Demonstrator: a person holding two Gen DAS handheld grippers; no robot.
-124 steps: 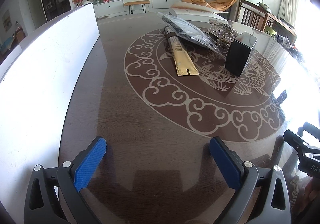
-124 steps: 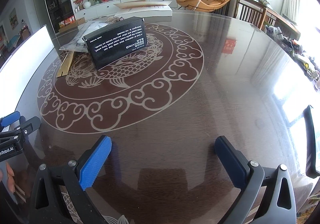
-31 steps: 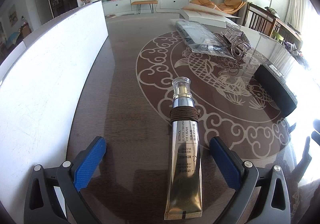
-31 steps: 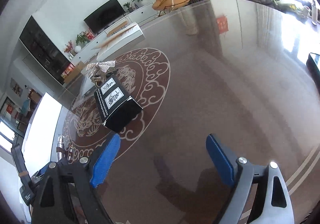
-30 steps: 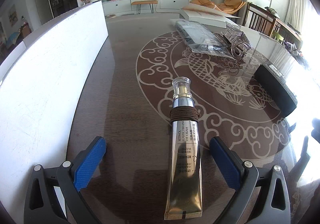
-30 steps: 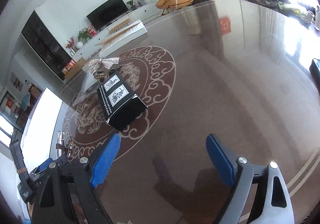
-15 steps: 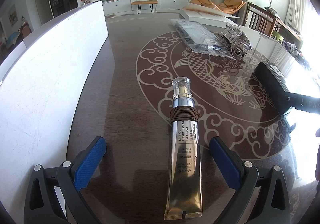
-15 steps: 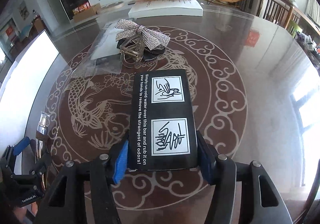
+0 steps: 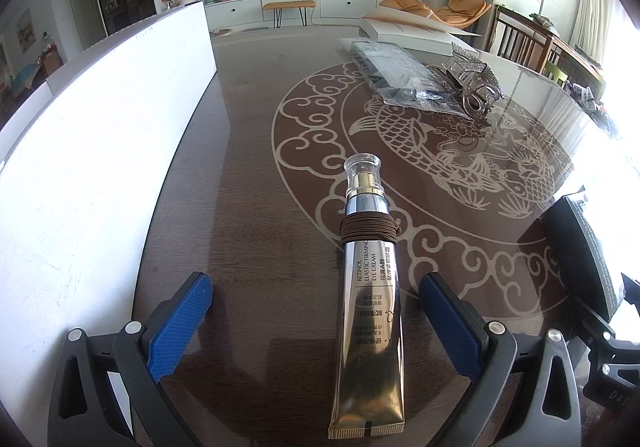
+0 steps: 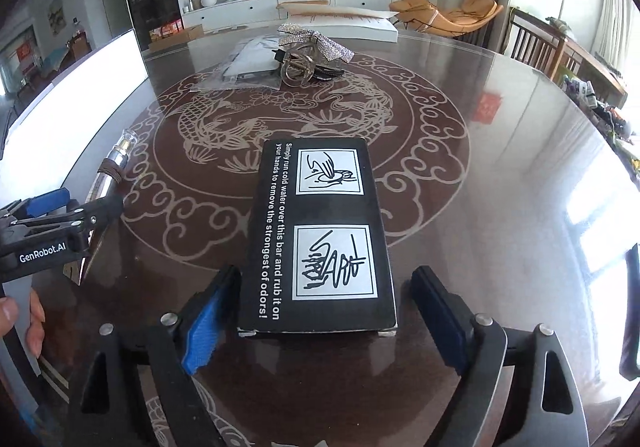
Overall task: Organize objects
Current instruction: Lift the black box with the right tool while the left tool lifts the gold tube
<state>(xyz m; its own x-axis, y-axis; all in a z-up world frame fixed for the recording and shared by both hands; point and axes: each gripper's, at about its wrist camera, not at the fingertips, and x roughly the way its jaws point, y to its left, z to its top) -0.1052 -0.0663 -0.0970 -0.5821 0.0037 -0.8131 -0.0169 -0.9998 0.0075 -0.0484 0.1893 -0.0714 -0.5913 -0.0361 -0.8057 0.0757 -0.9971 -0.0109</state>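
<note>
A gold eye-cream tube point(image 9: 370, 307) with a clear cap lies flat on the brown table point(image 9: 248, 207). It rests between the wide-apart blue pads of my open left gripper point(image 9: 314, 323), touching neither. In the right wrist view a black box point(image 10: 320, 235) with white print lies flat on the table. My right gripper point(image 10: 322, 327) straddles its near end and its jaws are opening. The right pad stands clear of the box and the left pad is close beside it. The same box point(image 9: 580, 247) shows at the right edge of the left wrist view.
A clear plastic bag point(image 9: 396, 75) and a rhinestone hair clip point(image 9: 476, 83) lie at the far side of the dragon pattern, with a white flat box point(image 9: 408, 31) behind them. A white board point(image 9: 100, 127) stands along the table's left. A person's fingers point(image 10: 20, 315) hold the left gripper.
The right gripper rolled level, closed on the black box, carried it nearer and to the right, and has now spread its jaws off it. The left gripper and tube stayed still.
</note>
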